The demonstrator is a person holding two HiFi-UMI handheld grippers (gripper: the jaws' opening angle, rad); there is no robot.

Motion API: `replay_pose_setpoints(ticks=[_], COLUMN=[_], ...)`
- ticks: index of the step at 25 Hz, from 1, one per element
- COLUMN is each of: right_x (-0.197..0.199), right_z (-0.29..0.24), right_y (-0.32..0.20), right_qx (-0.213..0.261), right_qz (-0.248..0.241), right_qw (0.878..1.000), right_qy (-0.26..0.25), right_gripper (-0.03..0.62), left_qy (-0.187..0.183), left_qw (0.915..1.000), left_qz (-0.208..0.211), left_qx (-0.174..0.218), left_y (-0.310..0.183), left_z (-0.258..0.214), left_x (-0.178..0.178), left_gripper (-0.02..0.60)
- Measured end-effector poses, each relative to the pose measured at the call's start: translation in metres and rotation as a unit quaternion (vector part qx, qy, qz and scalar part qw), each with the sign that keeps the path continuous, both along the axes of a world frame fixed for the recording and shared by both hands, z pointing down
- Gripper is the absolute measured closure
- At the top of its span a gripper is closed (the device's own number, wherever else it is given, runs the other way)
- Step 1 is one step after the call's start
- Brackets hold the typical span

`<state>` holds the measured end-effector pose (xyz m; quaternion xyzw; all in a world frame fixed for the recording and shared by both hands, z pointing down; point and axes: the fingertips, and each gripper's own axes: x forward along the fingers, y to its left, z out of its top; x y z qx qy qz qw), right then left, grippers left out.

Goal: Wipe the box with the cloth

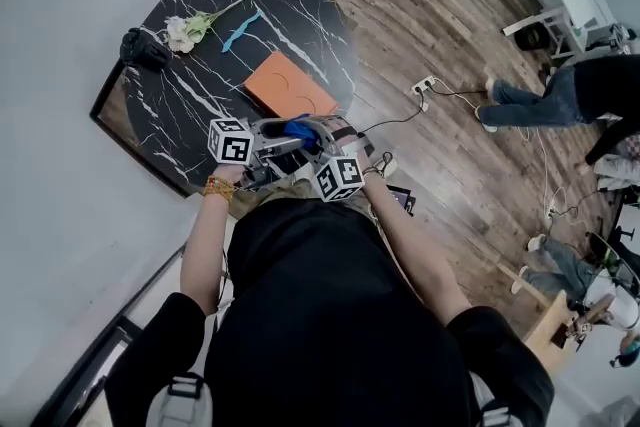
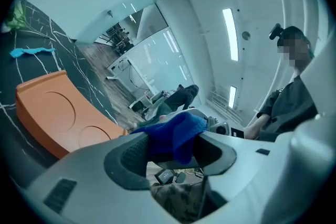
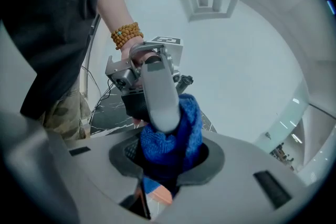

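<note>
The orange box (image 1: 290, 85) lies flat on the black marble table (image 1: 200, 95); in the left gripper view the box (image 2: 52, 113) shows two round hollows in its top. A blue cloth (image 1: 298, 128) is bunched between both grippers above the table's near edge. My right gripper (image 3: 165, 155) is shut on the cloth (image 3: 178, 128). My left gripper (image 2: 173, 153) reaches in from the opposite side, jaws wide, with the cloth (image 2: 176, 136) between them but not pinched. One grey finger of the left gripper (image 3: 157, 92) rests against the cloth. A sliver of the box (image 3: 160, 195) shows under the right jaws.
On the far part of the table lie a white flower (image 1: 185, 30), a black object (image 1: 143, 48) and a small light-blue strip (image 1: 242, 30). A power strip with cable (image 1: 425, 87) lies on the wooden floor. Other people (image 1: 560, 95) are at the right.
</note>
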<state>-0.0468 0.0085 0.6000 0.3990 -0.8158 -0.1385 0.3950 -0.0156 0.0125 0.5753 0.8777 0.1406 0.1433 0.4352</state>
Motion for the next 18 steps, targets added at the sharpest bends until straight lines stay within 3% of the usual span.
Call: replay_pose_setpoints(ticks=[2, 3, 4, 7, 10, 15, 18], right_x=[0.004, 0.007, 0.010, 0.017, 0.029, 0.051, 0.073], right_z=[0.005, 0.007, 0.008, 0.005, -0.002, -0.018, -0.036], right_y=[-0.001, -0.001, -0.001, -0.002, -0.006, -0.023, -0.033], right_qx=[-0.003, -0.006, -0.008, -0.009, -0.009, -0.005, 0.006], right_qz=[0.004, 0.007, 0.009, 0.024, 0.057, 0.115, 0.179], right_qw=[1.000, 1.000, 1.000, 1.000, 0.998, 0.988, 0.970], right_qy=[0.015, 0.021, 0.023, 0.003, -0.035, -0.100, -0.168], right_gripper=[0.472, 0.464, 0.448, 0.439, 0.439, 0.439, 0.441], left_qy=[-0.007, -0.012, -0.016, -0.018, -0.022, -0.034, -0.041], left_qw=[0.9999, 0.9999, 0.9998, 0.9990, 0.9947, 0.9751, 0.9515], left_qz=[0.003, 0.001, -0.003, -0.027, -0.081, -0.179, -0.257], left_qx=[0.007, 0.011, 0.015, 0.030, 0.059, 0.127, 0.164], left_y=[0.000, -0.002, -0.003, -0.010, -0.029, -0.074, -0.102], left_z=[0.003, 0.005, 0.005, 0.004, -0.001, -0.014, -0.027], left_x=[0.001, 0.001, 0.001, 0.003, 0.000, -0.010, -0.022], left_gripper=[0.388, 0.477, 0.529, 0.546, 0.559, 0.561, 0.561])
